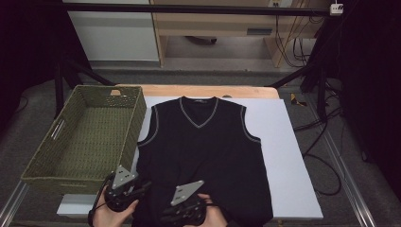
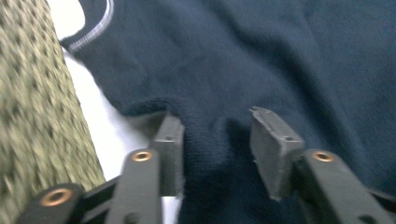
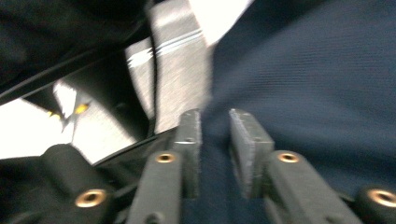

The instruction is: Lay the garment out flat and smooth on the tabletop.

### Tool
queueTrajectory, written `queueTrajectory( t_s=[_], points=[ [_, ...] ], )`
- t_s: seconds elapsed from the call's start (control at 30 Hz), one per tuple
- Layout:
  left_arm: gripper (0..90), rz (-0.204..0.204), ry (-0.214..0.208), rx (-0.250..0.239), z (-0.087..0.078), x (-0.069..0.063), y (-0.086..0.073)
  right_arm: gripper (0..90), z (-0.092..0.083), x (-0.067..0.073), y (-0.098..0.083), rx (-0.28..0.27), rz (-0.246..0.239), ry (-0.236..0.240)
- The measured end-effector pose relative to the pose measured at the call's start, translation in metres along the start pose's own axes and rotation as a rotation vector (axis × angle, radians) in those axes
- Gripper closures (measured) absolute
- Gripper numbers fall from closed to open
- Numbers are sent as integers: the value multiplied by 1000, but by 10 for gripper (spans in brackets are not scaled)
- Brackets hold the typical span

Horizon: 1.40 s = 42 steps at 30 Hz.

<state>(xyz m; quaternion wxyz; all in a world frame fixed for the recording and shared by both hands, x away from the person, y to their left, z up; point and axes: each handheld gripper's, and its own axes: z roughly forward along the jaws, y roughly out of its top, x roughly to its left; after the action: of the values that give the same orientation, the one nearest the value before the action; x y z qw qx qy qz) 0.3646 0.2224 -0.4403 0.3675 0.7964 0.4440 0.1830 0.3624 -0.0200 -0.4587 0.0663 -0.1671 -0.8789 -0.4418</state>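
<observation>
- Dark sleeveless vest (image 1: 203, 156) lies flat on the white sheet (image 1: 288, 156) covering the table, neck pointing away from the person, hem at the near edge.
- Left gripper (image 1: 137, 189) sits at the hem's left corner, jaws apart with a fold of vest bunched between them, not squeezed.
- Right gripper (image 1: 182, 215) is just beside it over the hem, jaws a narrow gap apart, fabric between; can't tell if it's pinched.
- Green woven basket (image 1: 80, 137) sits left of the vest.

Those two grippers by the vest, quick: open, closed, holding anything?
Left gripper: fingers apart, a fold of the dark vest between them, not pinched.
Right gripper: fingers narrowly apart around the vest's fabric; grip cannot be told.
</observation>
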Motion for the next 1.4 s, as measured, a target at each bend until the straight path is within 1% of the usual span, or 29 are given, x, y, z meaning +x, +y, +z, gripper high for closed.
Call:
queueTrajectory(
  t_s=[0.03,0.07,0.13,0.17,0.23,0.27,0.33,0.4,0.5,0.57,0.6,0.67,0.7,0.73,0.77,0.8,0.83,0.87,0.9,0.93,0.97,1.0,1.03,1.1,1.17,1.27,1.3,1.37,1.4],
  points=[
    [527,-5,1,2,-1,-1,-3,654,-14,-5,-2,-35,12,-28],
    [509,-5,4,4,-2,-1,-6,620,-30,-12,-5,-64,24,-72],
    [500,-6,10,6,-3,-2,-13,557,-65,-27,-16,-112,42,-183],
    [498,-6,16,11,-3,-3,-16,525,-82,-35,-24,-126,61,-250],
    [477,-5,27,17,-2,-3,-20,499,-115,-51,-44,-137,100,-387],
    [444,-11,33,23,-3,-2,-22,473,-130,-59,-55,-142,126,-446],
    [435,-20,27,26,-4,-1,-26,443,-154,-74,-78,-124,172,-573],
    [433,-17,32,26,-4,-2,-30,432,-173,-85,-99,-113,233,-642],
    [429,-1,52,45,-1,-4,-33,432,-190,-97,-125,-104,313,-701],
    [429,-18,60,71,2,0,-34,441,-194,-102,-135,-80,350,-723],
    [430,-39,58,90,4,2,-35,460,-194,-103,-139,-66,363,-724],
    [445,-56,46,107,5,5,-35,522,-191,-103,-142,-37,382,-704],
    [488,-49,53,113,7,5,-34,580,-189,-103,-142,-34,366,-719],
    [532,-47,59,131,8,4,-34,703,-190,-102,-141,-21,370,-709],
    [564,-49,61,132,8,4,-34,789,-190,-101,-140,-25,382,-682],
    [639,-50,45,130,8,5,-34,845,-190,-101,-140,-17,382,-687],
    [751,-49,12,125,7,6,-34,878,-191,-100,-140,-19,381,-684],
    [816,-47,10,127,7,7,-34,887,-194,-99,-139,-15,388,-678],
    [827,-50,3,132,6,5,-34,888,-195,-99,-139,-18,389,-685],
    [837,-36,11,135,5,5,-34,890,-198,-99,-140,-10,398,-684],
    [841,-31,9,146,3,3,-34,891,-199,-99,-141,-21,407,-681],
    [844,-34,5,157,0,3,-35,891,-202,-99,-143,-17,409,-681],
    [845,-45,-7,170,-3,2,-37,892,-203,-99,-144,-14,413,-681],
    [845,-52,-19,201,-10,5,-41,892,-206,-97,-146,-20,414,-685],
    [844,-66,-28,221,-14,9,-42,893,-208,-96,-147,-6,415,-687],
    [833,-48,-6,211,-16,10,-43,891,-208,-94,-148,10,406,-691],
    [827,-29,5,202,-17,8,-43,889,-208,-94,-147,-1,405,-695],
    [812,-15,3,186,-19,5,-44,880,-210,-94,-146,-12,405,-691],
    [791,-6,6,168,-20,4,-43,859,-210,-95,-146,-25,399,-683]
  ],
)
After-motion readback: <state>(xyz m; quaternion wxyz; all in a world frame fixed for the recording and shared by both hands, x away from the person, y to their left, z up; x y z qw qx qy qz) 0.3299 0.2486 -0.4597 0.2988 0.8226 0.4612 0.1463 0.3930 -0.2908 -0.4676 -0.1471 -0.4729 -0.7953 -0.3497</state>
